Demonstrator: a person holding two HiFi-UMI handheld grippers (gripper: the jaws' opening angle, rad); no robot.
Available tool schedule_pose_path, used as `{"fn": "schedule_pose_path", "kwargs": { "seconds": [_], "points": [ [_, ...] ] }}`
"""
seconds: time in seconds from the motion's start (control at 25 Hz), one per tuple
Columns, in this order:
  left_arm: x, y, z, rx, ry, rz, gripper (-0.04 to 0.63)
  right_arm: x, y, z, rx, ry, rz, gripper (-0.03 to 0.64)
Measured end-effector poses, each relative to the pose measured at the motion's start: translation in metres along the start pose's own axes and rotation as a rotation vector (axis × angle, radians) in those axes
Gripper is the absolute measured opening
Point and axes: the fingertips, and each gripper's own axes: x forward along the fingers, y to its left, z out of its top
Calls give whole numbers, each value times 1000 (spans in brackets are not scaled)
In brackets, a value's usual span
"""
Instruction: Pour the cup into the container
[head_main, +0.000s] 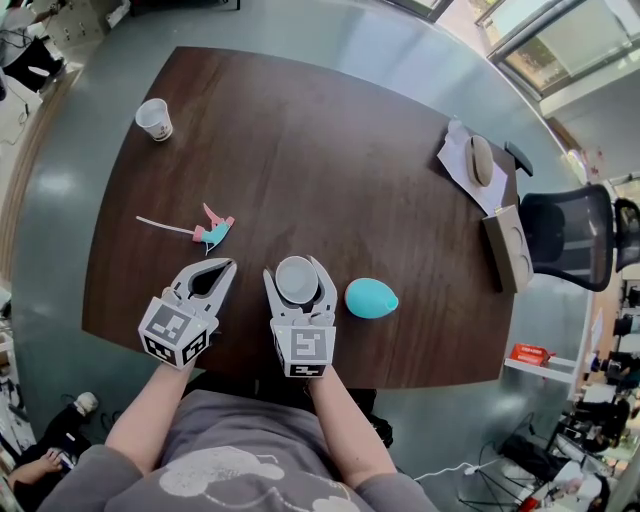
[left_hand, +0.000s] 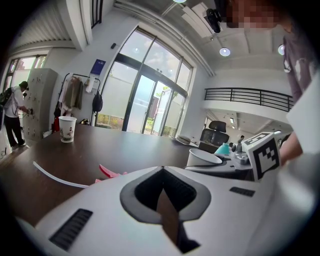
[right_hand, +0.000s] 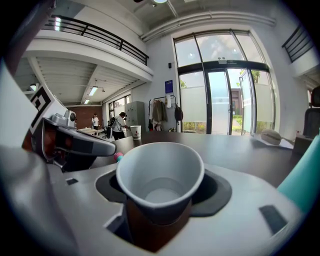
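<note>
**Right claw (head_main: 297, 266) clamped on cup (right_hand: 161, 175): grasp step**
Cup upright, by the near edge of the table (head_main: 330, 150). Left claw (head_main: 222, 266) closed, empty. Next, probably: lift, carry to far paper cup (head_main: 154, 119) (likely the container), tilt gently, don't crush.

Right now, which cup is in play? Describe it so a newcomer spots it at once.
On the dark brown table, look to the near edge in front of the person. The white paper cup sits between the jaws of the right gripper, just left of a teal egg-shaped thing; the other paper cup stands alone at the far left corner.
</note>
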Motion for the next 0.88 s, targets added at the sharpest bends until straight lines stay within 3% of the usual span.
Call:
{"fn": "schedule_pose_path", "kwargs": {
  "seconds": [0.2,0.6,0.88],
  "points": [
    [-7,-2,13,15,-23,-24,6,-16,3,20,41,-31,-8,298],
    [5,-12,32,60,-41,-115,6,-40,7,50,17,-53,-41,298],
    [13,-27,42,79,-56,-111,6,-51,4,54,17,-56,1,298]
  ]
}}
